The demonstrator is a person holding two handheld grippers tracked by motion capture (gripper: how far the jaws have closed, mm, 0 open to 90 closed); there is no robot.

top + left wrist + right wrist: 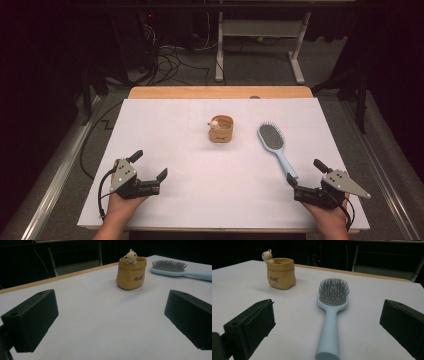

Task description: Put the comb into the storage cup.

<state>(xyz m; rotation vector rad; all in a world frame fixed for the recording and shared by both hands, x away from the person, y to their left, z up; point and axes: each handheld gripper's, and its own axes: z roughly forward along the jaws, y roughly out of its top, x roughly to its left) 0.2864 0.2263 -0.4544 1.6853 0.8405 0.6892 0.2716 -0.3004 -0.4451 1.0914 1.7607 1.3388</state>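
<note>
A tan bag-shaped pot (221,128) (131,273) (280,273) with a small animal figure on its rim stands upright near the middle of the white sheet (200,165). To its right lies a light blue hairbrush (276,146) (181,269) (331,312), bristles up, handle toward the near right. My left gripper (148,165) (110,320) rests at the near left, open and empty, pointing toward the pot. At the near right my right gripper (306,172) (329,327) is open, jaws on either side of the brush handle's end without touching it.
The white sheet covers a wooden table (220,92) whose far edge shows. Beyond it are a white desk frame (260,45) and tangled cables (170,62) on the grey floor. Metal rails (55,175) run along both sides of the table.
</note>
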